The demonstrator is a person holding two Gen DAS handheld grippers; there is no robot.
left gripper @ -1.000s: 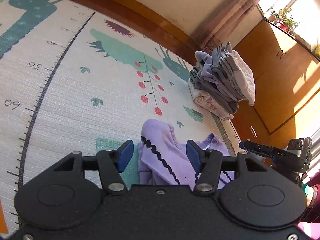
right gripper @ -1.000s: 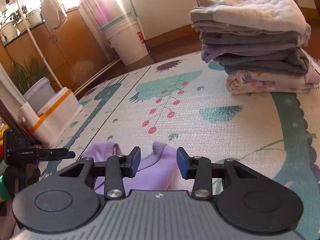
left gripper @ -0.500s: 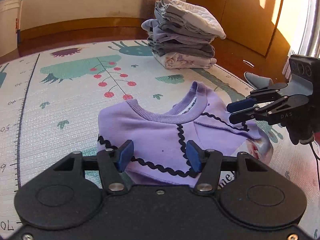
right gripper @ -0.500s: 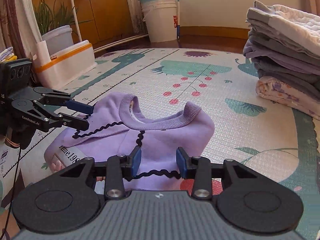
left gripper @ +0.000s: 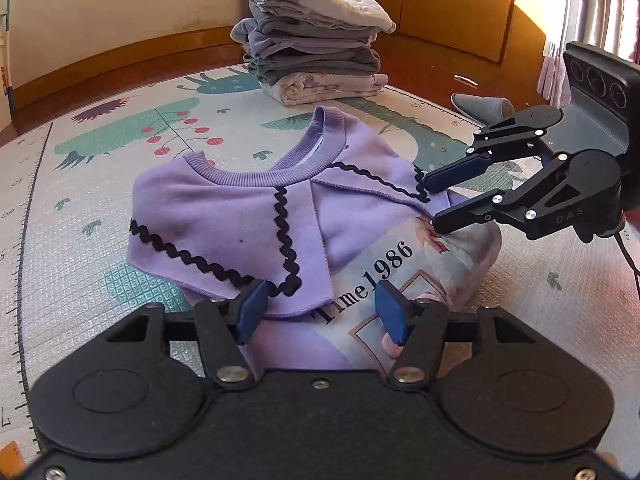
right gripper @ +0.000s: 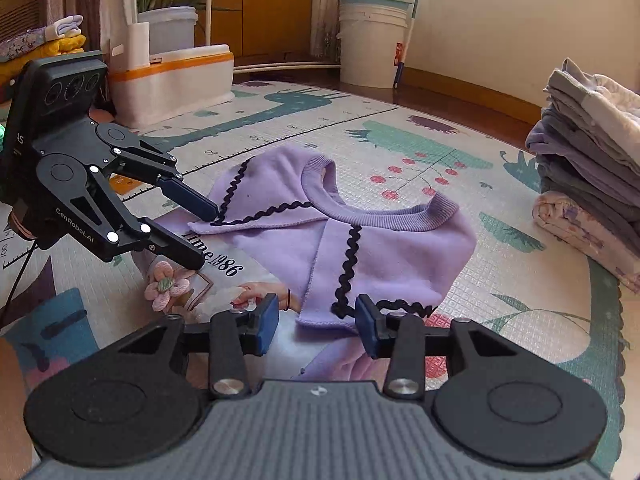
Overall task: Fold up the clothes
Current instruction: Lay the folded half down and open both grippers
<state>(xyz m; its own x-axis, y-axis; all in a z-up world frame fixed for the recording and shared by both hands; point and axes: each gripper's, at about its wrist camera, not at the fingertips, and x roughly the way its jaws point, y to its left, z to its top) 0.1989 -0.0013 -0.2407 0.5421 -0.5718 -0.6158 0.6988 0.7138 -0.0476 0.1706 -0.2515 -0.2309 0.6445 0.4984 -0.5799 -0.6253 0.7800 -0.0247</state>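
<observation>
I have the lilac knit sweatshirt with black zigzag trim and a printed front panel (left gripper: 248,216) lying on the patterned foam play mat (left gripper: 100,152), neck opening facing away from me, both shoulders already turned in over the chest so the trimmed flaps overlap the print. My left gripper (left gripper: 320,310) hangs over the near hem with its blue-padded fingers (left gripper: 250,308) spread apart and nothing between them; my right gripper (right gripper: 316,320) is likewise wide open and empty over the near edge on its side, and in the left view its fingers sit just beside the folded flap, apart from the fabric as far as I can tell. I judge the step in hand to be the last fold, hem brought up to the collar. To do it well, I should take the hem low, one pinch near each corner, catching all layers so the tucked flaps don't slide out. Lift both sides together and level, carry them forward, and set the hem just short of the ribbed collar (right gripper: 372,210). Then it can join the stack of folded grey, lilac and white garments (left gripper: 316,56) standing well apart at the mat's far edge.
</observation>
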